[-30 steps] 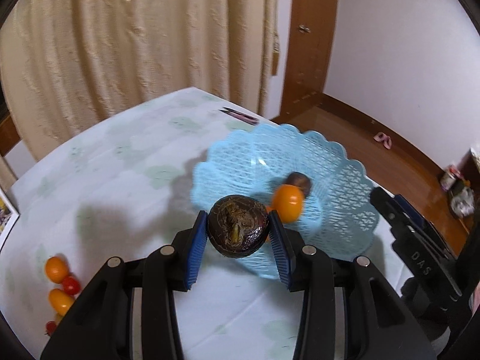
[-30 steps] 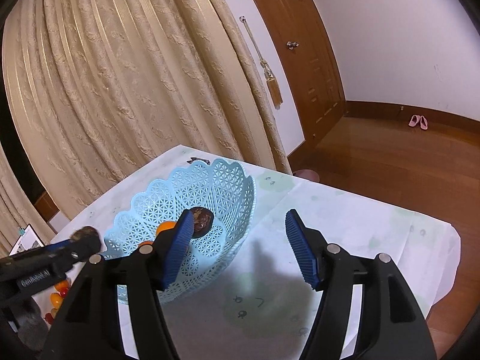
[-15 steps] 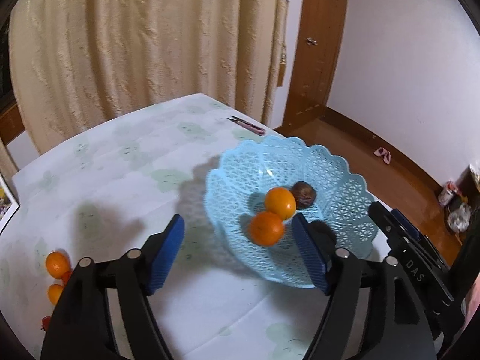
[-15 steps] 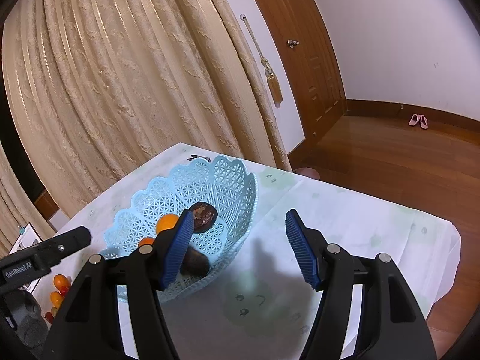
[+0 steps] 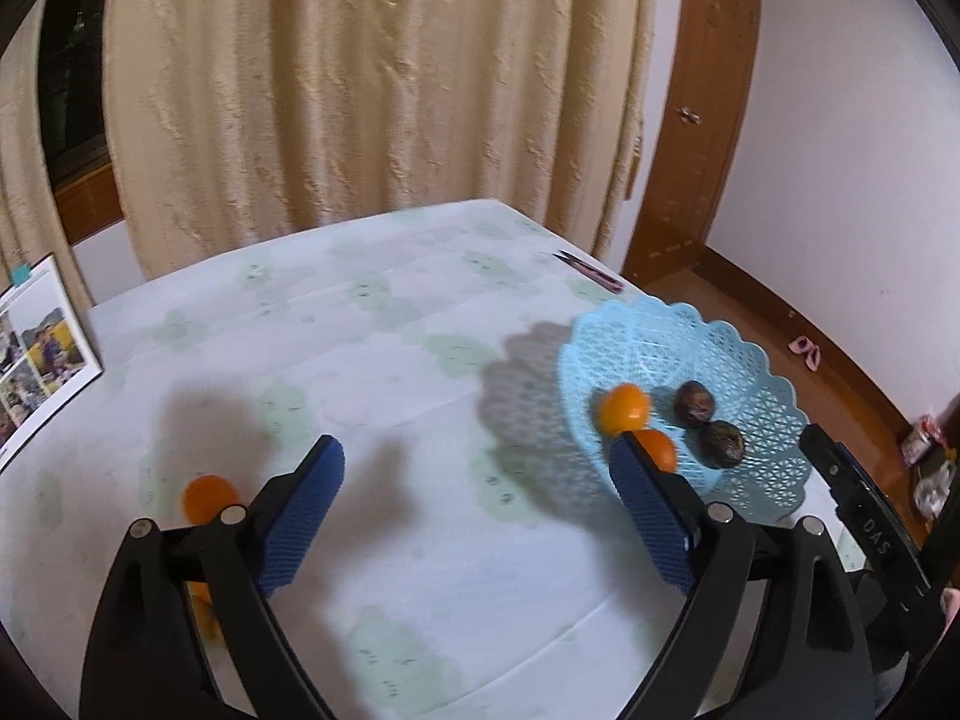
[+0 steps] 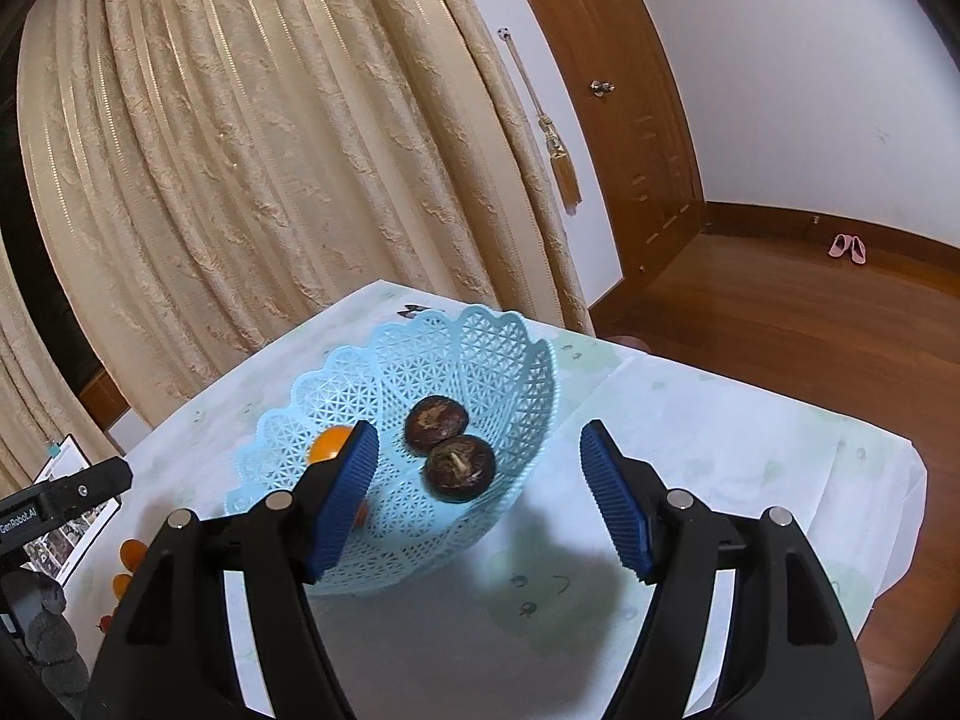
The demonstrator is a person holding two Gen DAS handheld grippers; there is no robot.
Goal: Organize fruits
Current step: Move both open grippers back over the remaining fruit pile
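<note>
A light blue lattice basket (image 5: 762, 372) (image 6: 480, 348) stands on the table at the right. It holds two dark brown fruits (image 5: 723, 444) (image 6: 459, 468) and two oranges (image 5: 624, 408) (image 6: 327, 444). My left gripper (image 5: 477, 480) is open and empty above the table, left of the basket. An orange fruit (image 5: 207, 498) lies on the cloth by its left finger, with more partly hidden below. My right gripper (image 6: 480, 462) is open and empty, in front of the basket.
The table wears a white cloth with pale green prints (image 5: 390, 360). A photo booklet (image 5: 36, 360) lies at the far left edge. A dark pen-like item (image 5: 591, 270) lies behind the basket. Curtains hang behind; the wooden floor (image 6: 810, 324) drops away right.
My left gripper opened and let the dark brown fruit into the basket, then swung left away from the basket toward the loose oranges. The right gripper stayed put.
</note>
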